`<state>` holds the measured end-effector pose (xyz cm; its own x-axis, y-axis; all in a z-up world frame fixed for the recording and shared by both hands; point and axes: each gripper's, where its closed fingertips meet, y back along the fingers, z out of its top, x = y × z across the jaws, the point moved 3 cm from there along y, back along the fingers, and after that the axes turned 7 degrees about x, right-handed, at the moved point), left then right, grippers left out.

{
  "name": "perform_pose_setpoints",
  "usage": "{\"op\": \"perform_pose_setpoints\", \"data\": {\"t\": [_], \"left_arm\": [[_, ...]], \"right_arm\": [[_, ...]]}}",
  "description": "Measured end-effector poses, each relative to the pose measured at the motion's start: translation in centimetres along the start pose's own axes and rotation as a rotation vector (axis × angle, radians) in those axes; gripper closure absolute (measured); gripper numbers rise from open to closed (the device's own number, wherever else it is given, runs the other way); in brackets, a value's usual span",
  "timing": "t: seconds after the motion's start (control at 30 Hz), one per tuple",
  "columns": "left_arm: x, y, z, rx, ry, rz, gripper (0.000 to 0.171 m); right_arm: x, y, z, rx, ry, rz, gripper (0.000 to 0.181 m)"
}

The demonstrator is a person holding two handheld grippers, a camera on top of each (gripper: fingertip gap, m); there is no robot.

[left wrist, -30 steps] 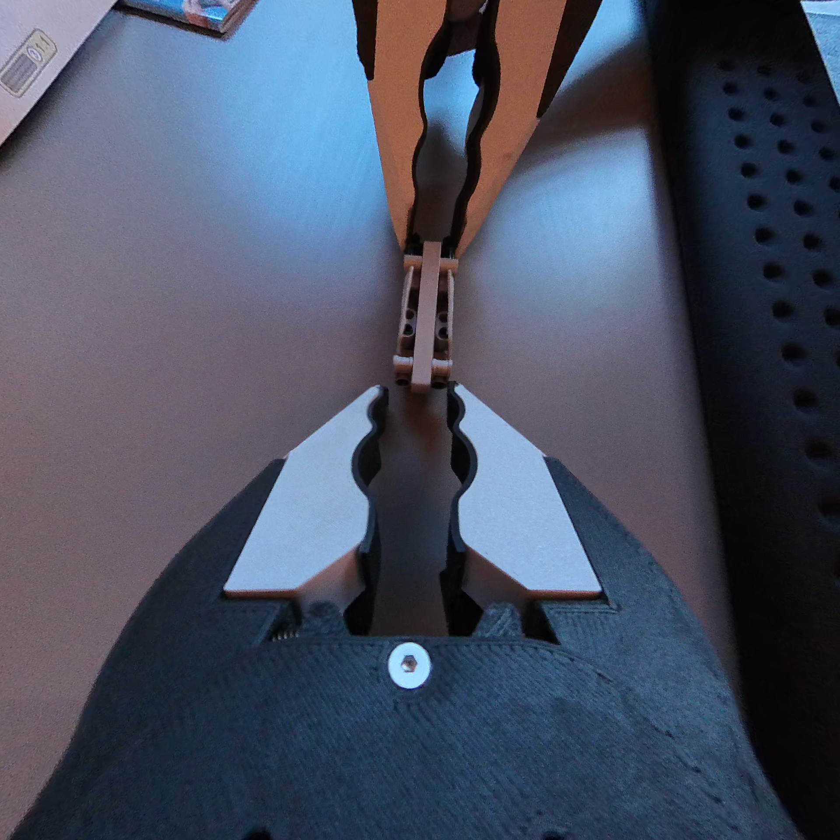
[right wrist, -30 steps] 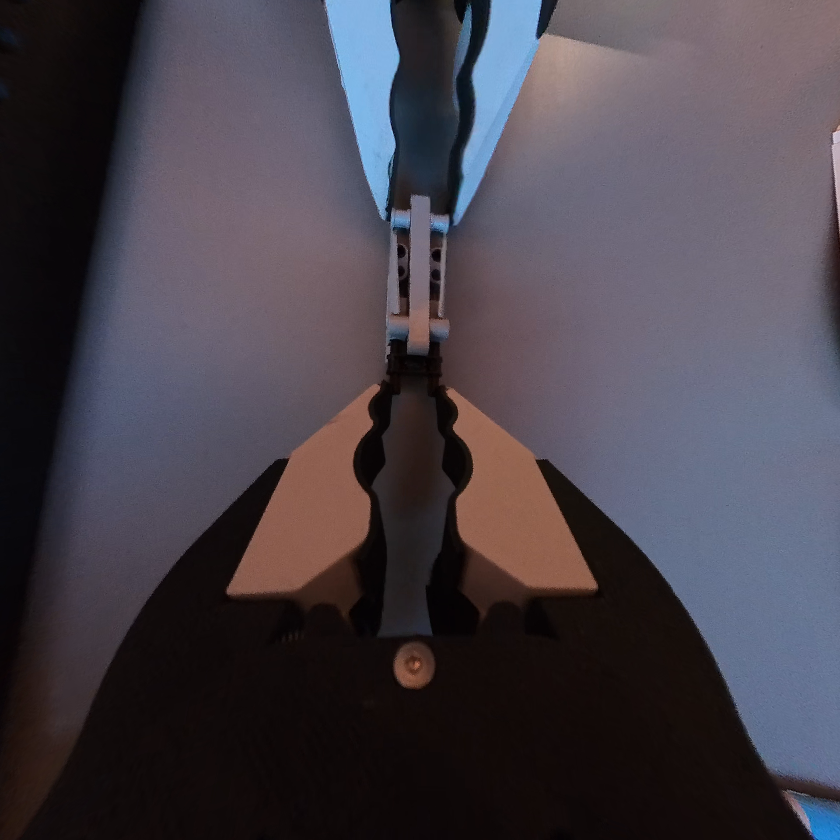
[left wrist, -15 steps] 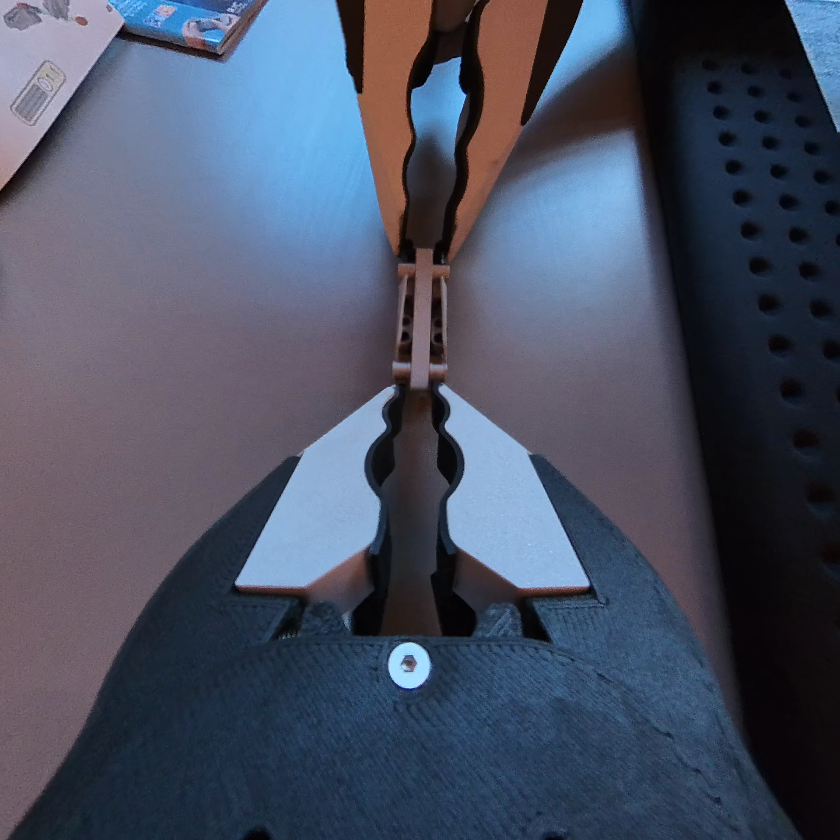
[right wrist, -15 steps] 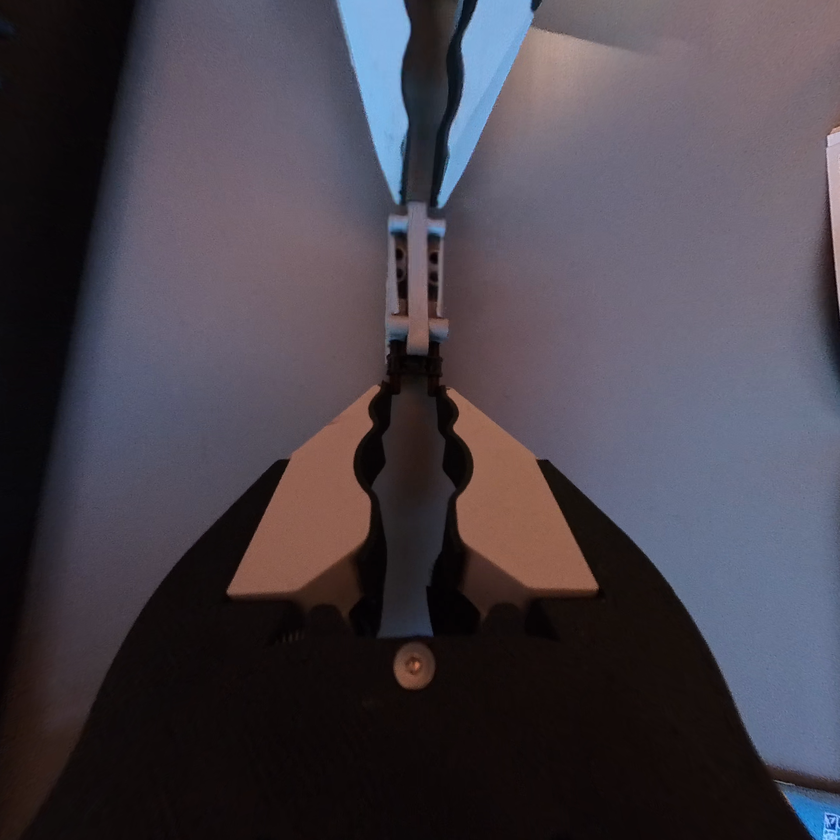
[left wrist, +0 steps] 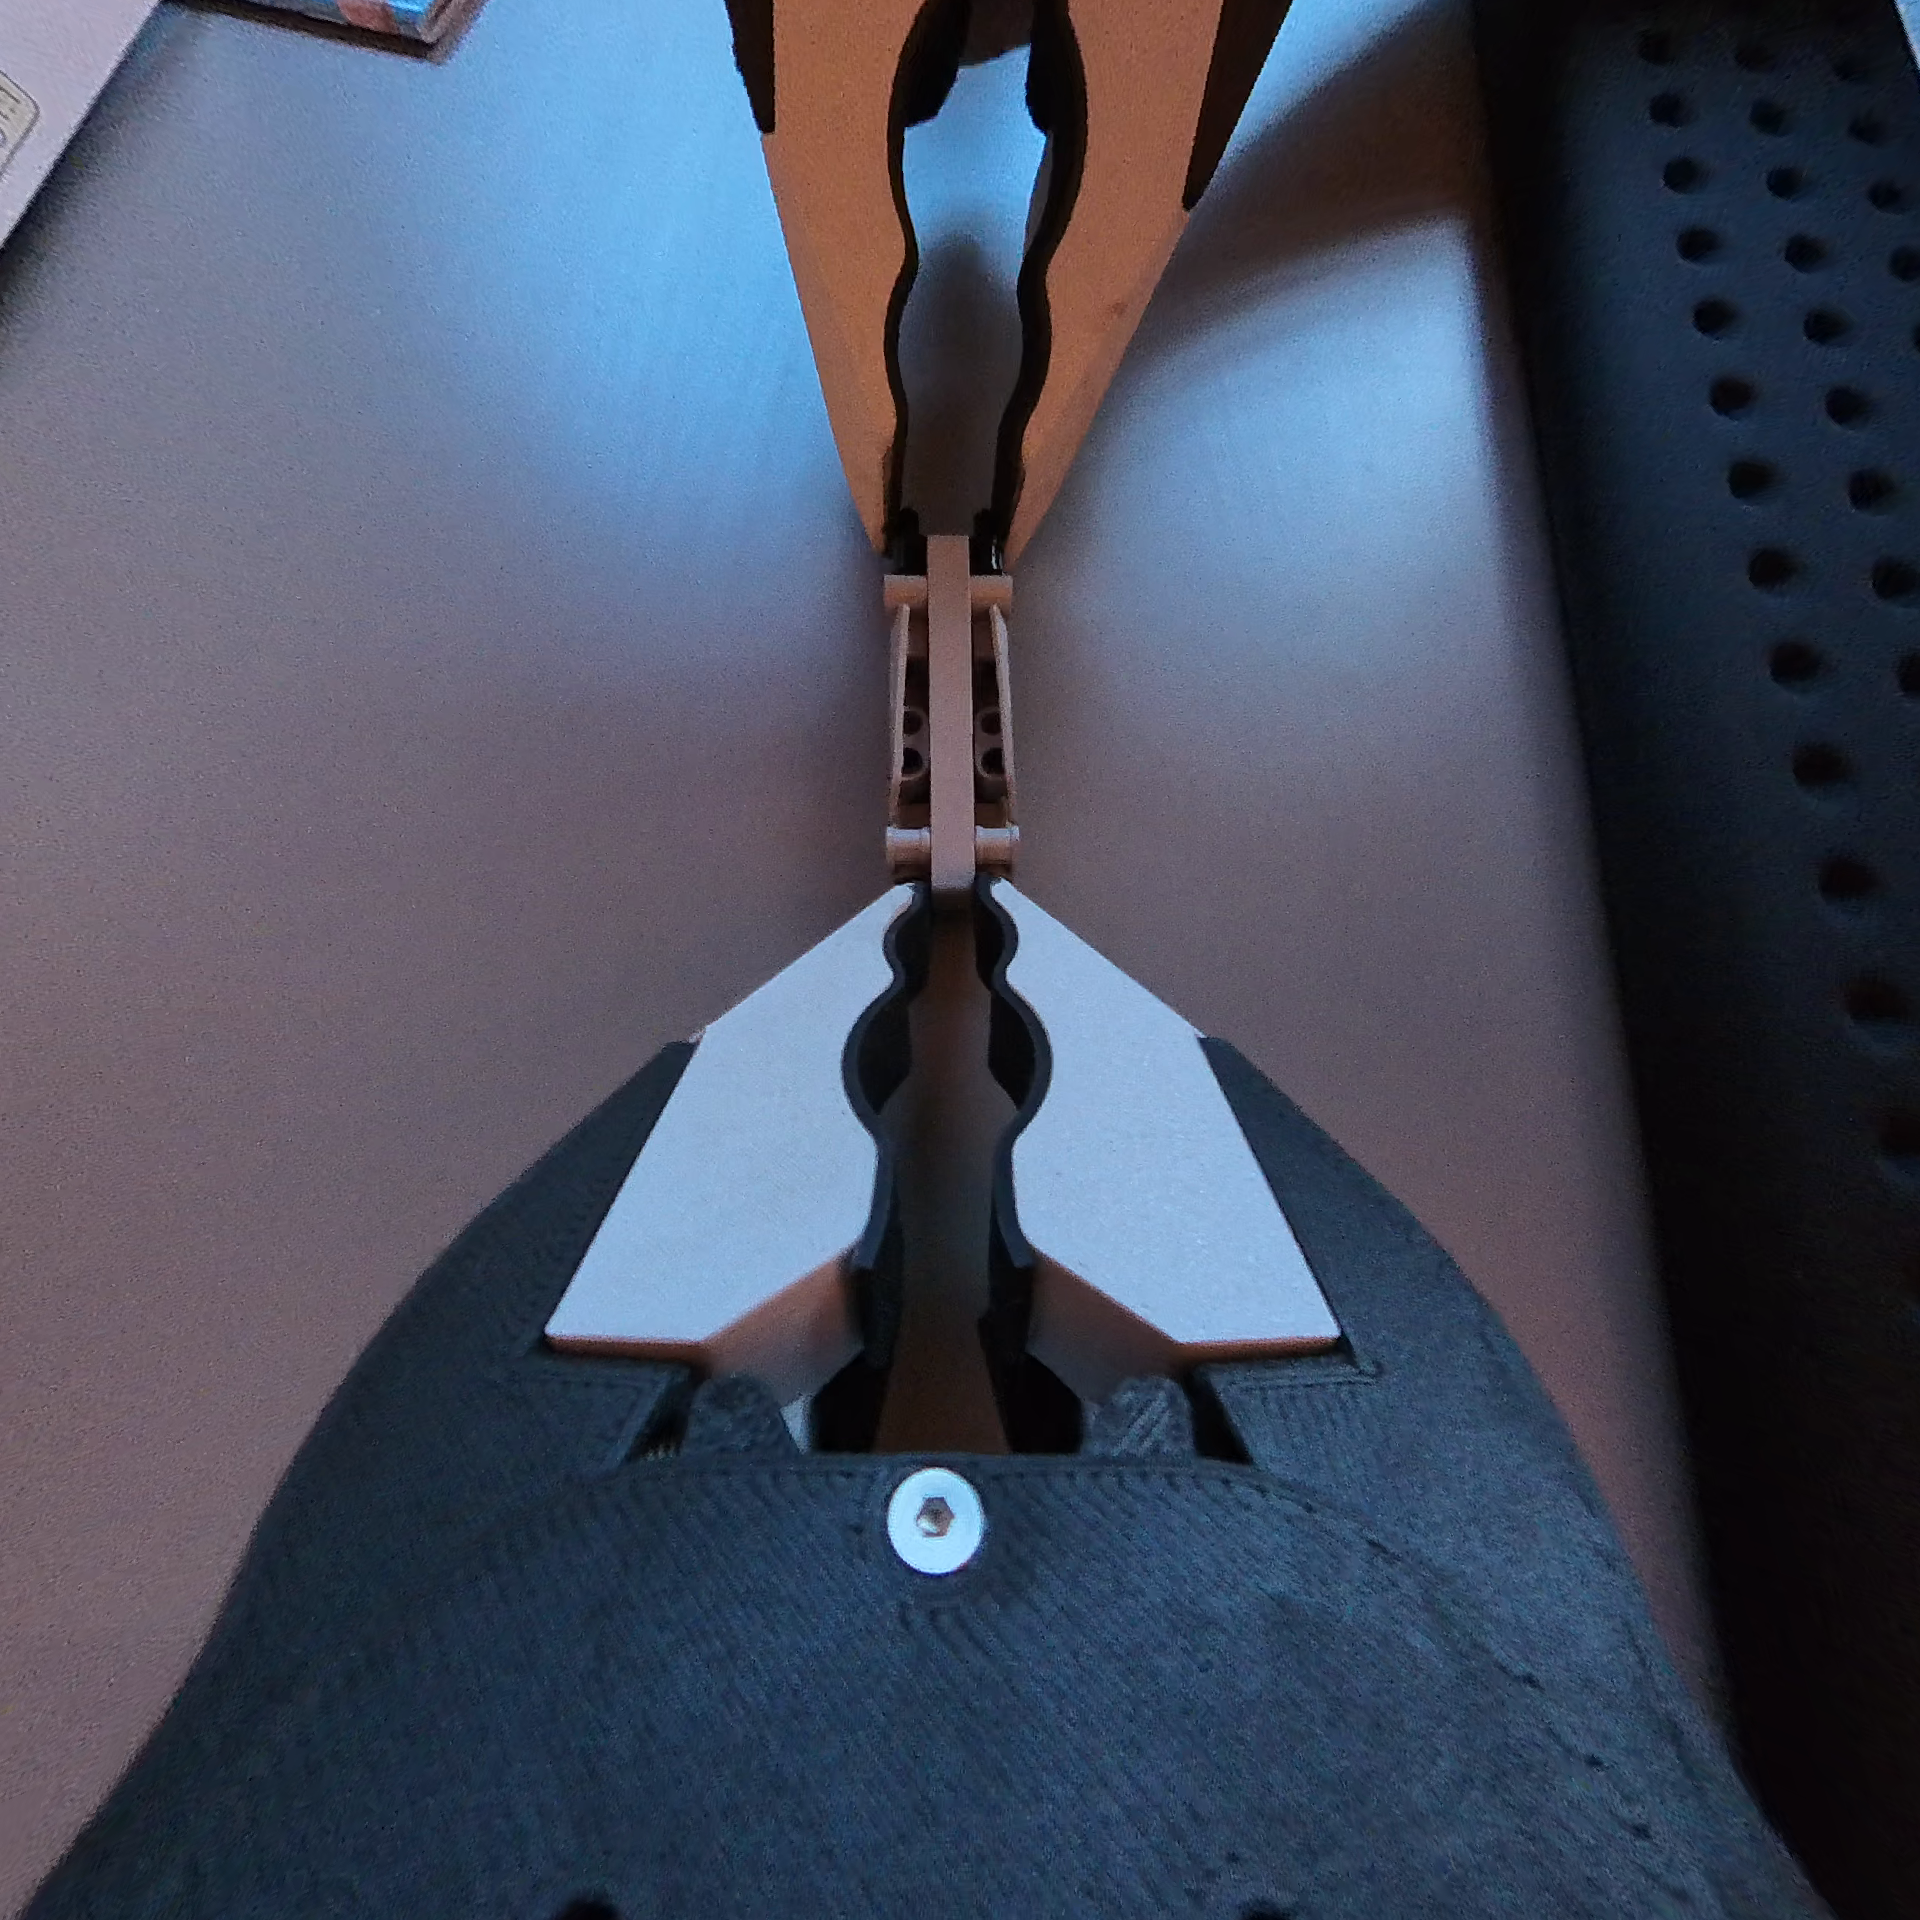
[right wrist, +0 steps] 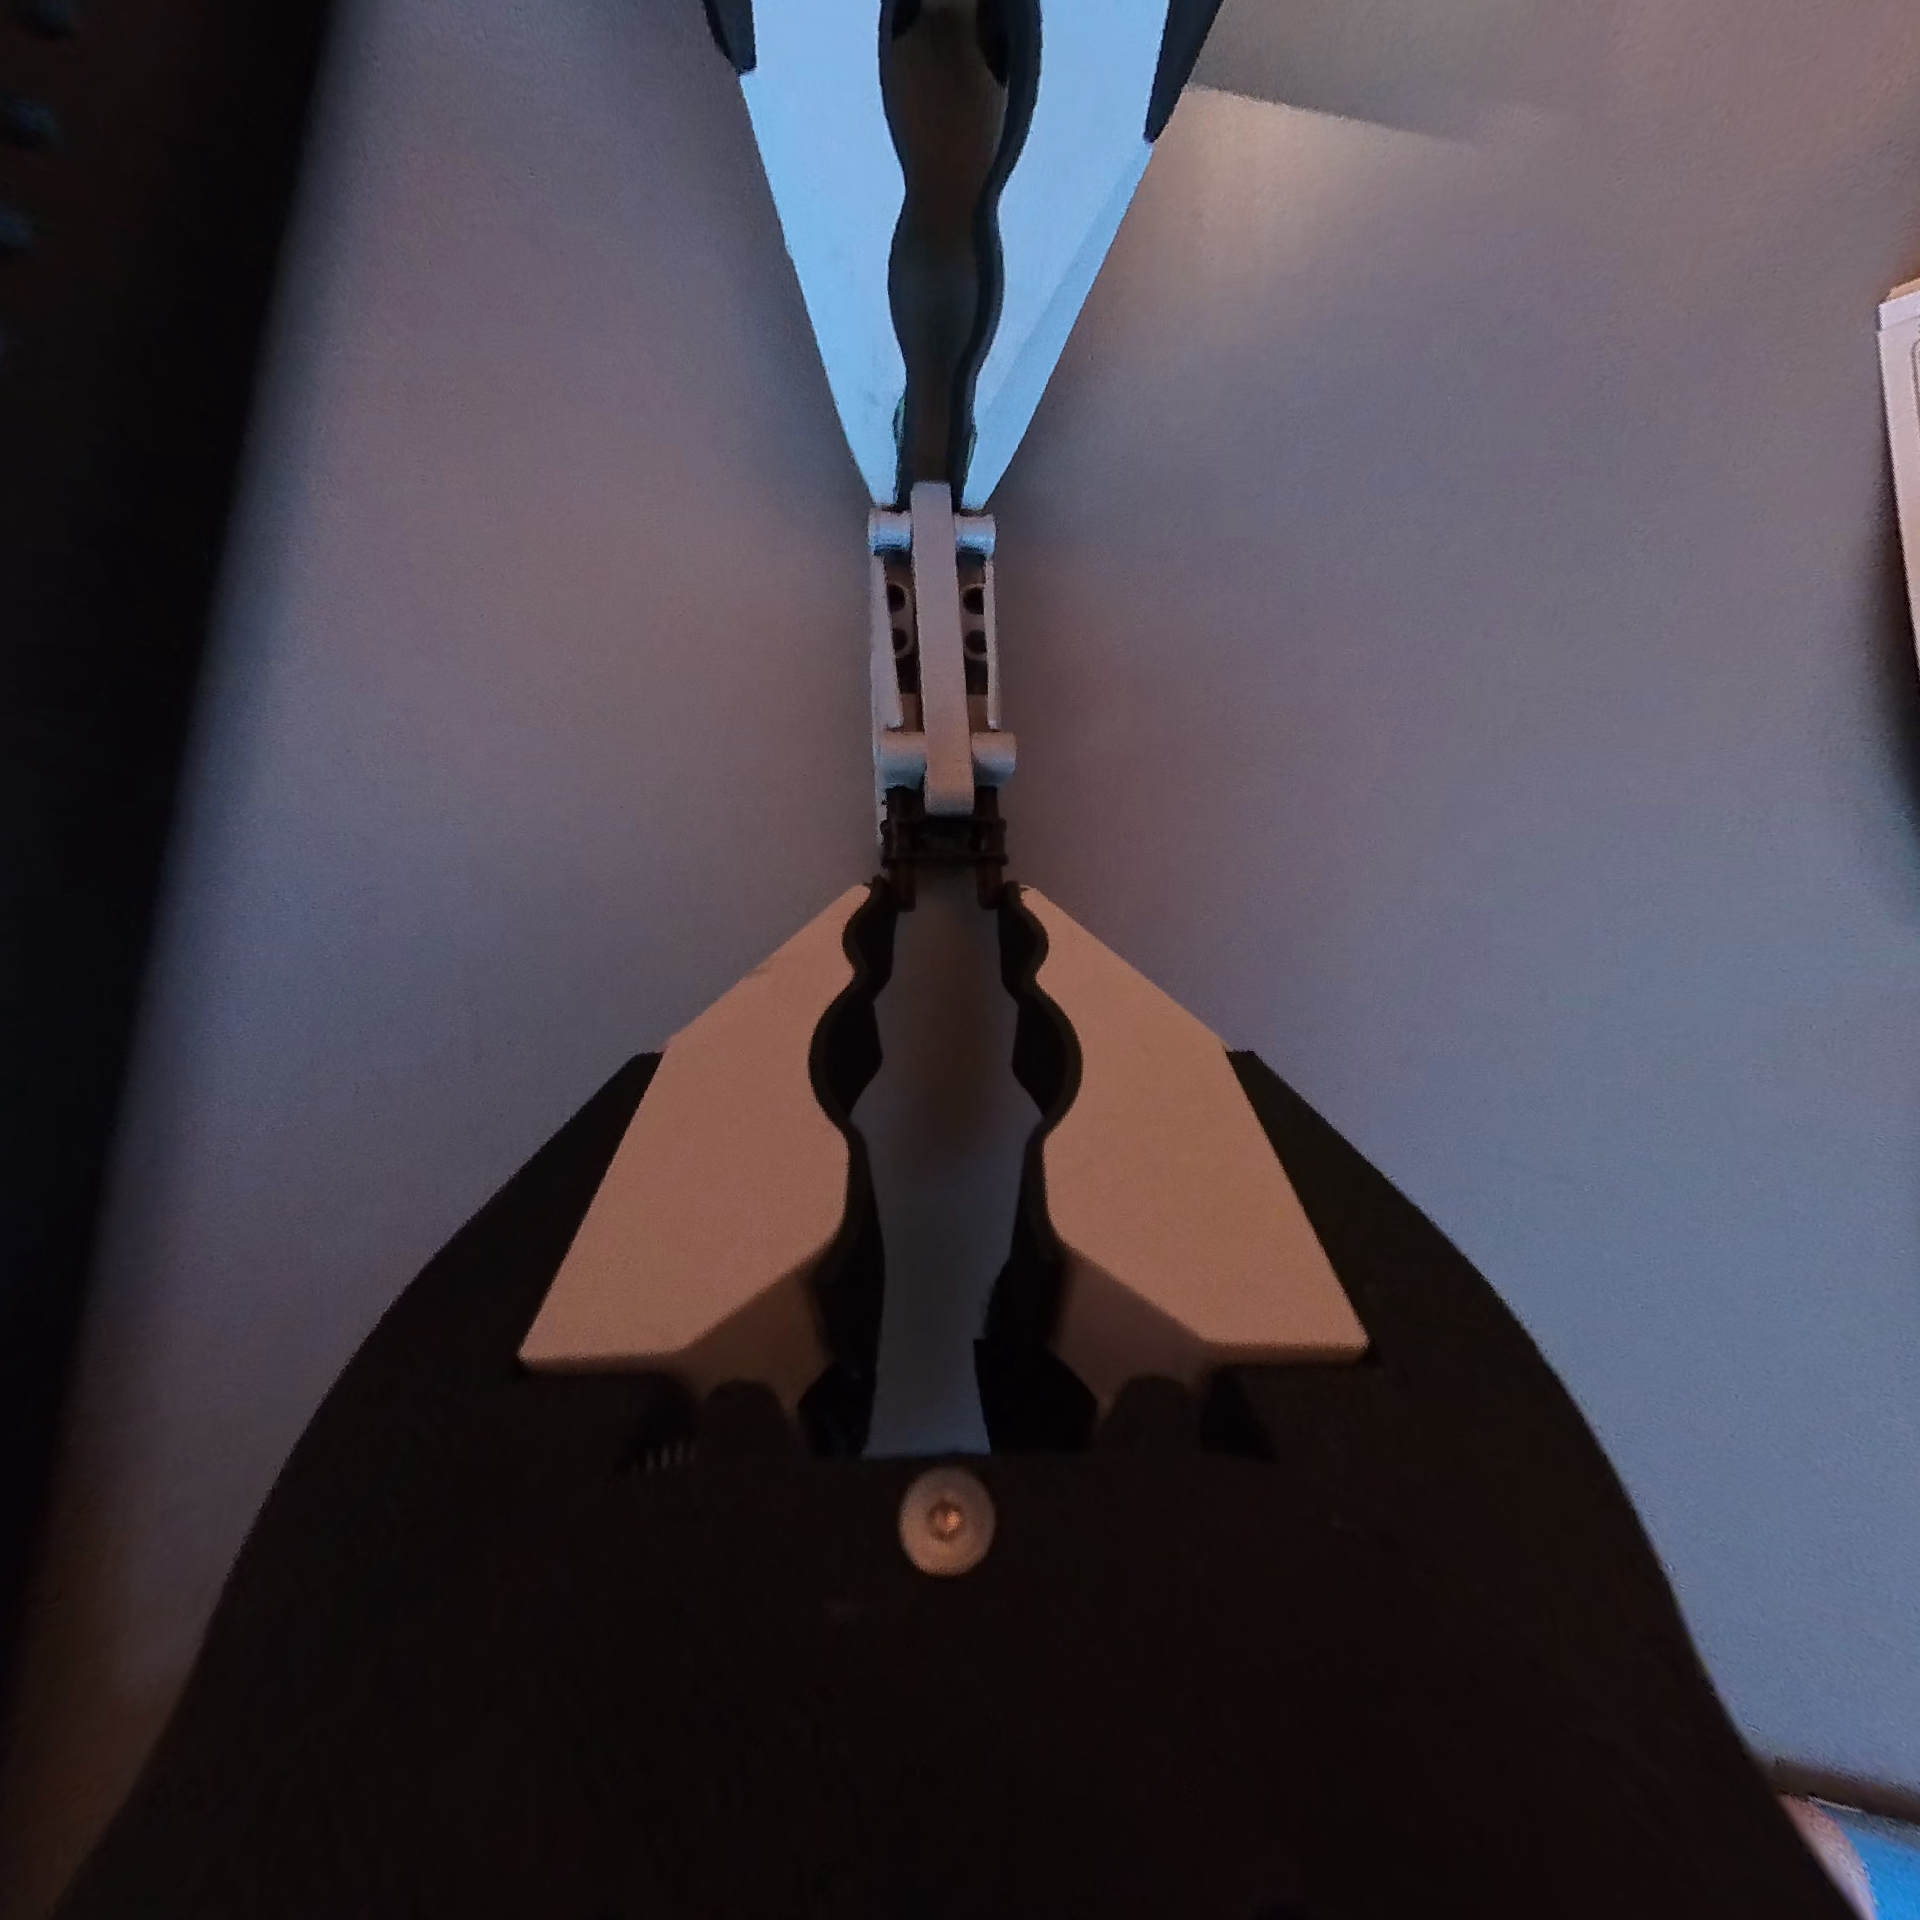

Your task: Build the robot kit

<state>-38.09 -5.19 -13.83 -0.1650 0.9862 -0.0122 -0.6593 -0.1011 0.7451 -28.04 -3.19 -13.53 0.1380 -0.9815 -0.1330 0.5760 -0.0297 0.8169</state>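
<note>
two sets of tongs meet tip to tip above a plain desk (left wrist: 416,727): the left tongs (left wrist: 951,902) narrowed onto one end of a small pale brick assembly (left wrist: 951,717) with round holes, the right tongs (right wrist: 940,883) gripping black pins at its other end; a perforated dark panel (left wrist: 1766,623) lies beside the left tongs.

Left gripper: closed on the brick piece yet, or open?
Shut on it. In the left wrist view the left gripper has its fingertips pinching the near end of the grey brick assembly; the right gripper holds the far end.
</note>
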Motion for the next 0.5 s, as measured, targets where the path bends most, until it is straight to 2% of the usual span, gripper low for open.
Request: {"op": "perform_pose_setpoints", "data": {"t": [0.13, 0.5], "left_arm": [[-0.12, -0.23, 0.06, -0.006, 0.011, -0.021, 0.166], [-0.14, -0.36, 0.28, -0.014, 0.014, -0.026, 0.167]], "right_arm": [[-0.05, 0.17, -0.15, -0.069, -0.052, 0.031, 0.162], [0.19, 0.24, -0.14, -0.012, -0.016, 0.016, 0.163]]}}
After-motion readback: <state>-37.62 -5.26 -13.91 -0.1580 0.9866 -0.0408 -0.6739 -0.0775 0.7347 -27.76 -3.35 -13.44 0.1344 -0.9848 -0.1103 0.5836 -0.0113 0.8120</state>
